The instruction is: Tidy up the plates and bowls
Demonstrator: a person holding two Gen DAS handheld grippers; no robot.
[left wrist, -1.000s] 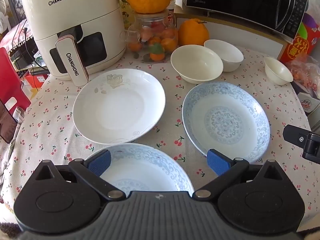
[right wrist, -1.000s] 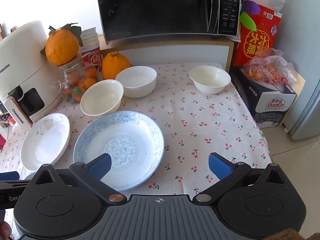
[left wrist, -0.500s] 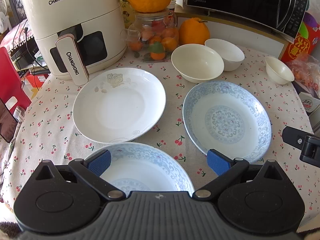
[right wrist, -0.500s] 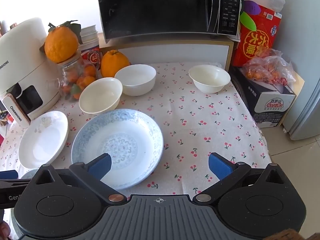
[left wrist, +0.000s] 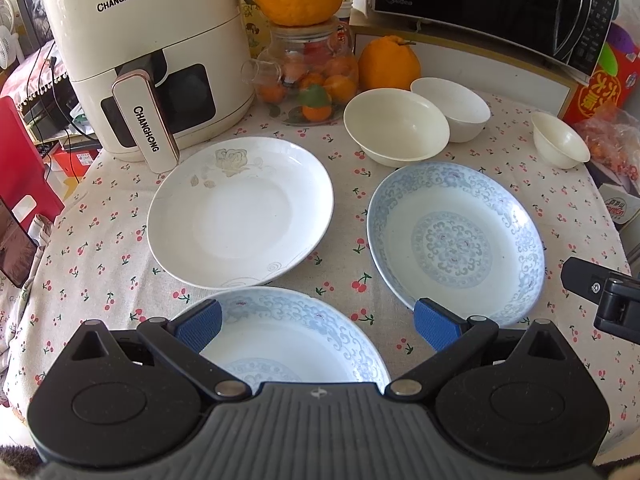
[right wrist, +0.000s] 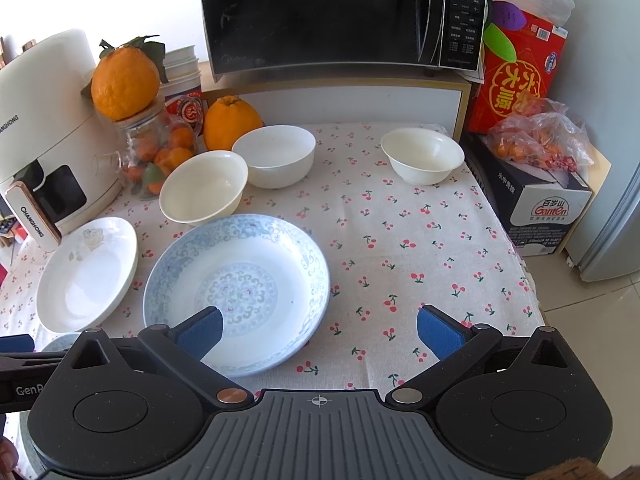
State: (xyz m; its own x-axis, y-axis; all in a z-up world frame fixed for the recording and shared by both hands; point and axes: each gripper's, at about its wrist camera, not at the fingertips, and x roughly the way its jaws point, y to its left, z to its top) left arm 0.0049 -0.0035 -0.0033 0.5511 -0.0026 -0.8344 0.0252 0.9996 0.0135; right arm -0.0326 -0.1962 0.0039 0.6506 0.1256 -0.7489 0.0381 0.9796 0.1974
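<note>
Since nothing is stacked yet, judging by how the dishes lie, the counter (left wrist: 100,240) w/ its cherry-print cloth carries three plates and three bowls, all apart or nearly so. Largest first: the white rose-print plate (left wrist: 240,212) sits left-centre, the far blue-patterned plate (left wrist: 456,240) to its right, and the near blue-patterned plate (left wrist: 288,336) directly under the left claw (left wrist: 316,322), its rim between the two blue pads. The left claw is wide open, gripping nothing; so that plate lies straight ahead and just below it, the closest pick for the left hand.

The right claw (right wrist: 318,330) is likewise spread fully w/ nothing held. The far blue plate (right wrist: 236,292) lies ahead and to its left, the left pad hanging over the plate's near rim, the right pad over bare cloth. My guess: a small shift left would bring that rim into the opening, so the right hand is nearer this plate.

Bowls, big to small: the cream bowl (left wrist: 396,128), the white bowl (left wrist: 452,108) close behind it (touching or not, can't tell), and the small bowl (left wrist: 560,144) well apart at the right edge.

Left wrist view shows the near plate under the claw; the right wrist view catches only a sliver of it, but shows the small bowl (right wrist: 422,156) and the open cloth around it far better.
</note>
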